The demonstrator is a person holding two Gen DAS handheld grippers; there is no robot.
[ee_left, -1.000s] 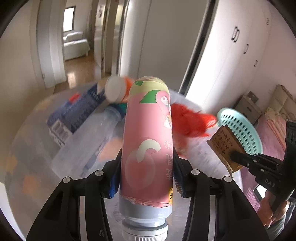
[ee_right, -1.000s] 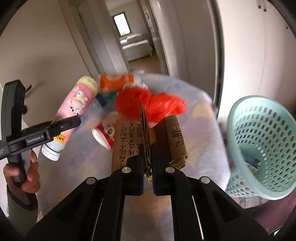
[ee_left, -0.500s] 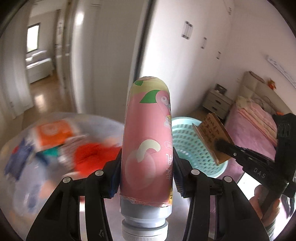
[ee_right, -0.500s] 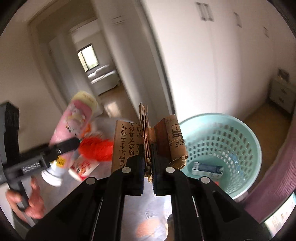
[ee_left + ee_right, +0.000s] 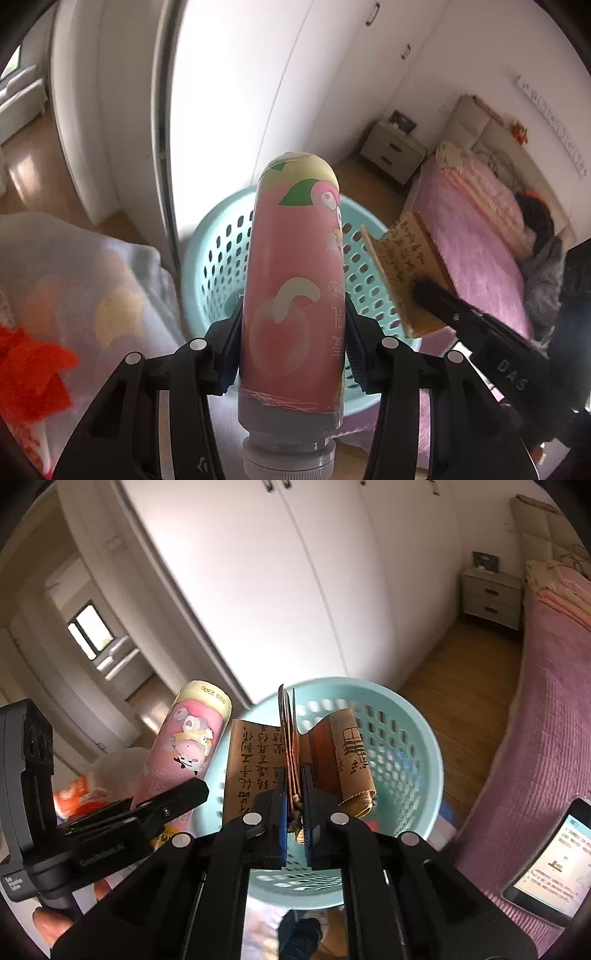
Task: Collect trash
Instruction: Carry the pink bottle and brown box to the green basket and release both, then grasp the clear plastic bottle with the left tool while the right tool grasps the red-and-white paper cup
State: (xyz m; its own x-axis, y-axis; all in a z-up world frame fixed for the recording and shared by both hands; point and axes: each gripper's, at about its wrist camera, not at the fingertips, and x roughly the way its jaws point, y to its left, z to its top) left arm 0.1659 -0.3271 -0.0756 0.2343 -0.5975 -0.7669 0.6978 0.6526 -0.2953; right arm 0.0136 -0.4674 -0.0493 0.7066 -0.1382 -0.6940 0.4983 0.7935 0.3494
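A pink bottle (image 5: pixel 293 291) is clamped between the fingers of the left gripper (image 5: pixel 293 354), its cap end nearest the camera, and a brown paper wrapper (image 5: pixel 295 753) is pinched tight in the right gripper (image 5: pixel 294 812). Both pieces are held over the near rim of the teal basket (image 5: pixel 417 746), beyond which wooden floor and white wardrobe doors are seen. The carrying step is judged nearly done; next, release over the basket's opening is called for.

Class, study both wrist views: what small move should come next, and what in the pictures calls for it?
Probably open the right tool: its brown paper packet already hangs over the teal basket, so it should drop in. The left tool grips the pink bottle near the rim.
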